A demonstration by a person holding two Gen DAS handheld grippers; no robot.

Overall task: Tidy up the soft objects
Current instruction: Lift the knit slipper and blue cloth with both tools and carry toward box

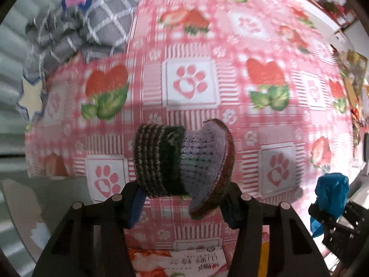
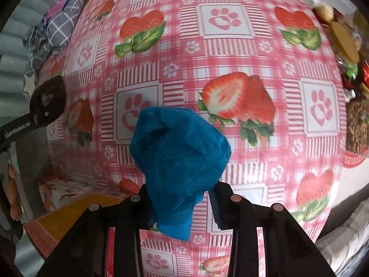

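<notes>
My left gripper is shut on a knitted piece with dark striped, green and lilac bands, held above the pink strawberry tablecloth. My right gripper is shut on a bunched blue cloth, also above the tablecloth. The right gripper with the blue cloth shows at the lower right of the left wrist view. The left gripper shows at the left edge of the right wrist view, dark and blurred.
A grey checked fabric pile lies at the table's far left corner; it also shows in the right wrist view. Jars and snack packs crowd the right edge. A printed box and a yellow box sit below the near edge.
</notes>
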